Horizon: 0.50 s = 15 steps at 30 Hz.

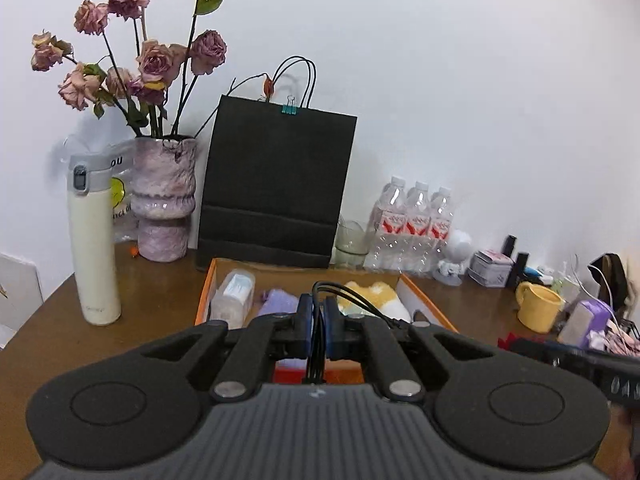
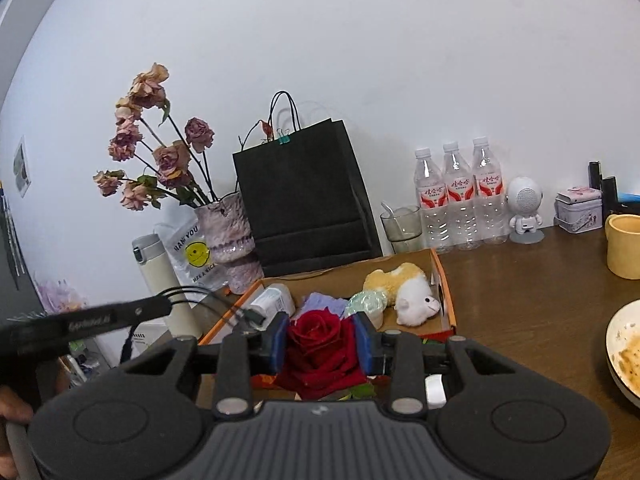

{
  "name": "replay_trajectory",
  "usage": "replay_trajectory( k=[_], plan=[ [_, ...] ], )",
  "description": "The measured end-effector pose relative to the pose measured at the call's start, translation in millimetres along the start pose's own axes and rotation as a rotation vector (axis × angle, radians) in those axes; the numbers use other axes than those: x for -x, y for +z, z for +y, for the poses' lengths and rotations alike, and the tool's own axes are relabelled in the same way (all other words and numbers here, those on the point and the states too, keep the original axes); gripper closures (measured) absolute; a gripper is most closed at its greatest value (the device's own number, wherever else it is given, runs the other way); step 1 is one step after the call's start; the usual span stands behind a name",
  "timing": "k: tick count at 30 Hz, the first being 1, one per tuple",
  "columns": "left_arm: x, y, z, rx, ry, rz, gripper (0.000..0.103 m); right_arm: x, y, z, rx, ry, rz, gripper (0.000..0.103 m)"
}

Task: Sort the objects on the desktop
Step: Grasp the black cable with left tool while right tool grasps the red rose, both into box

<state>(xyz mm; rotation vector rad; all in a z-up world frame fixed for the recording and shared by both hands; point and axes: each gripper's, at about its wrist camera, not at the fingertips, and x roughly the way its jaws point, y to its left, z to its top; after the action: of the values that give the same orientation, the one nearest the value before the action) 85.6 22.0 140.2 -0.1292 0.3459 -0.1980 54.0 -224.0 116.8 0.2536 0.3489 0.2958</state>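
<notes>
Two grippers raised above the orange-rimmed cardboard box (image 2: 444,280): right gripper (image 2: 321,338) clamps a deep-red, full-petalled rose bloom (image 2: 320,354); left gripper (image 1: 319,326) is closed on thin black cables (image 1: 352,298). Bare brown desk (image 2: 528,320) lies to the right

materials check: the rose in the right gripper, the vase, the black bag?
Red rose: looks like fabric or a fresh bloom, velvety matte petals; can't tell which. The right gripper is shut on it.
Vase: probably glazed ceramic or glass, mottled pink and white, glossy highlights.
Black bag: likely paper, matte, sharp folds, thin cord handles.
</notes>
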Motion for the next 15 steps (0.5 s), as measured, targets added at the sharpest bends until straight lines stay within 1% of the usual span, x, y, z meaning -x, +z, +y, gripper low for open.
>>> replay_trajectory(
  k=[3, 6, 9, 11, 15],
  plan=[
    [-18.6, 13.6, -8.0, -0.010, 0.013, -0.017, 0.097, -14.1, 8.8, -1.3, 0.022, 0.011, -0.005, 0.070],
    [-41.8, 27.8, -9.9, 0.012, 0.023, -0.002, 0.097, -34.0, 19.2, -1.8, 0.043, 0.022, 0.008, 0.070],
    [-59.6, 38.4, -10.0, 0.010, 0.045, 0.009, 0.097, -53.0, 28.5, -3.1, 0.046, 0.025, 0.015, 0.070],
    [-69.5, 43.2, -8.0, 0.017, 0.052, 0.020, 0.097, -62.6, 32.6, -2.9, 0.050, 0.024, 0.013, 0.070],
    [-87.4, 48.8, -3.9, 0.000, 0.093, 0.041, 0.097, -77.9, 36.9, -4.8, 0.028, 0.035, 0.011, 0.070]
  ],
)
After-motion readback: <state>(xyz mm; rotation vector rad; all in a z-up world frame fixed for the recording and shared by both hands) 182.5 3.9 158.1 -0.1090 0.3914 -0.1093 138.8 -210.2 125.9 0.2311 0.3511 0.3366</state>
